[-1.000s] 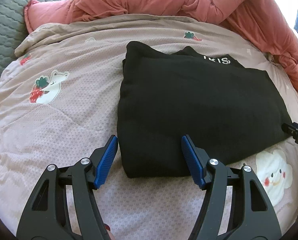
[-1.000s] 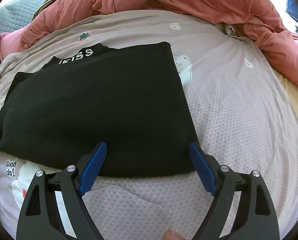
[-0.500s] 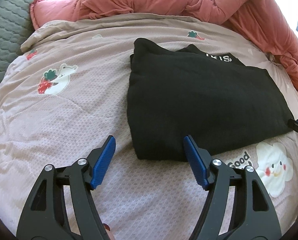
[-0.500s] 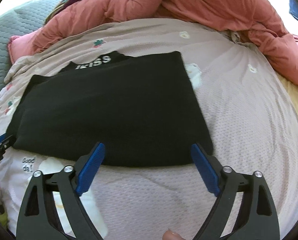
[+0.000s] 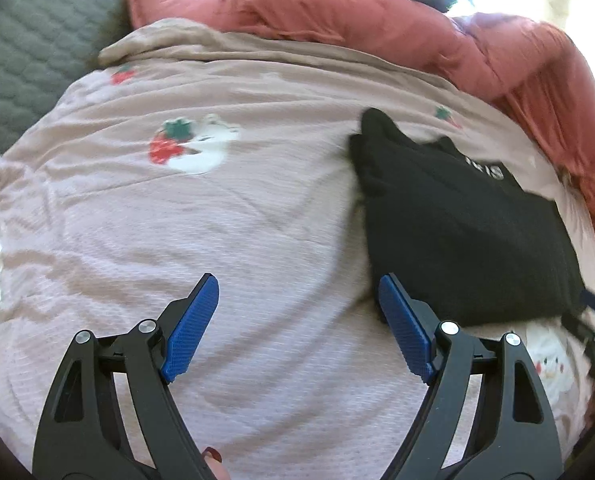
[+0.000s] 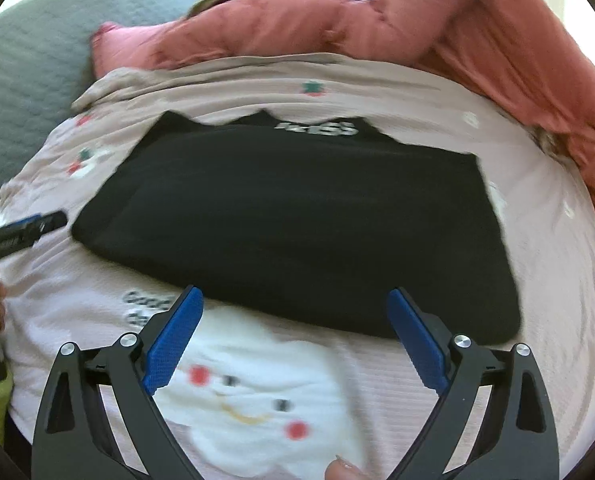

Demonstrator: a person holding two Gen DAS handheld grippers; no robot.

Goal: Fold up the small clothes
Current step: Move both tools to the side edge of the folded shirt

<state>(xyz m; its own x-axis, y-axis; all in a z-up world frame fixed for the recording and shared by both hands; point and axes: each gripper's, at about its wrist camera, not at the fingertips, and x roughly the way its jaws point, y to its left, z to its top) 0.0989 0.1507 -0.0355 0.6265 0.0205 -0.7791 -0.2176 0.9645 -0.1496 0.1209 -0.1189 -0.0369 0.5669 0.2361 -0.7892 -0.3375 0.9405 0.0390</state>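
Observation:
A black garment (image 6: 297, 224) with white lettering near its collar lies folded flat on the pink printed bedspread (image 6: 557, 280). In the left wrist view the black garment (image 5: 457, 236) sits to the right. My left gripper (image 5: 297, 284) hovers over bare bedspread (image 5: 217, 220) left of the garment, its jaws opening with nothing between them. My right gripper (image 6: 293, 296) hangs just short of the garment's near edge, jaws opening, with only bedspread and that edge behind the gap. Each gripper's tip shows at the side of the other's view.
A rumpled salmon-pink quilt (image 6: 437, 20) is heaped along the far side of the bed. A grey quilted cover (image 5: 33, 60) lies at the far left. Cartoon prints, a strawberry bear (image 5: 189, 148) and a white cloud face (image 6: 257, 392), mark the bedspread.
Both grippers have drawn back off the garment's near edge and widened. The left one has swung left over bare bedspread; the right one has shifted left toward the garment's middle.

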